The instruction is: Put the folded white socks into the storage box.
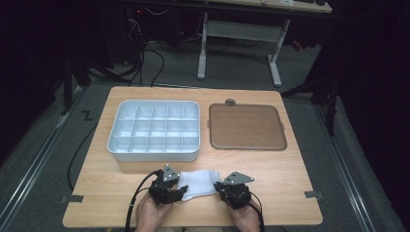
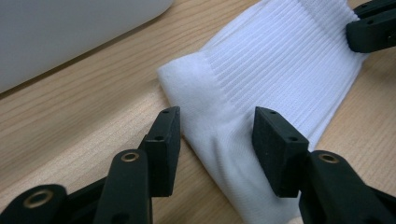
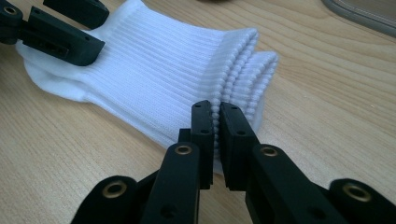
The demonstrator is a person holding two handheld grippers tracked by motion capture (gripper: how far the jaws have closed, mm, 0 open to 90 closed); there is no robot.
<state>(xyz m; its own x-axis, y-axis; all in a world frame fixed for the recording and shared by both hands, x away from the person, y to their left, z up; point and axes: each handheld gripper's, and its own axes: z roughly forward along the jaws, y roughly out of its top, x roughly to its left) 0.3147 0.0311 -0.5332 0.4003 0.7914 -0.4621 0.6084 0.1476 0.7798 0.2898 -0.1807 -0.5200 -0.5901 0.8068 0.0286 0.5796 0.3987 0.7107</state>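
Sock [image 3: 154,70] white, ribbed knit, folded flat on wood-grain worktop [image 1: 270,169]; right hand-held gripper [image 3: 217,114] pinching cuff edge, left hand-held gripper [image 2: 217,128] agape astride toe, near end cropped

In the right gripper view, the right gripper [image 3: 215,122] rises from the bottom of the frame, and its two black jaws are closed on the ribbed cuff edge of a folded white sock [image 3: 159,74]. The sock lies on a wooden table [image 3: 327,93]. In the upper left, the left gripper [image 3: 77,28] touches the sock's other end. A grey tray [image 3: 369,16] edge shows at the upper right.
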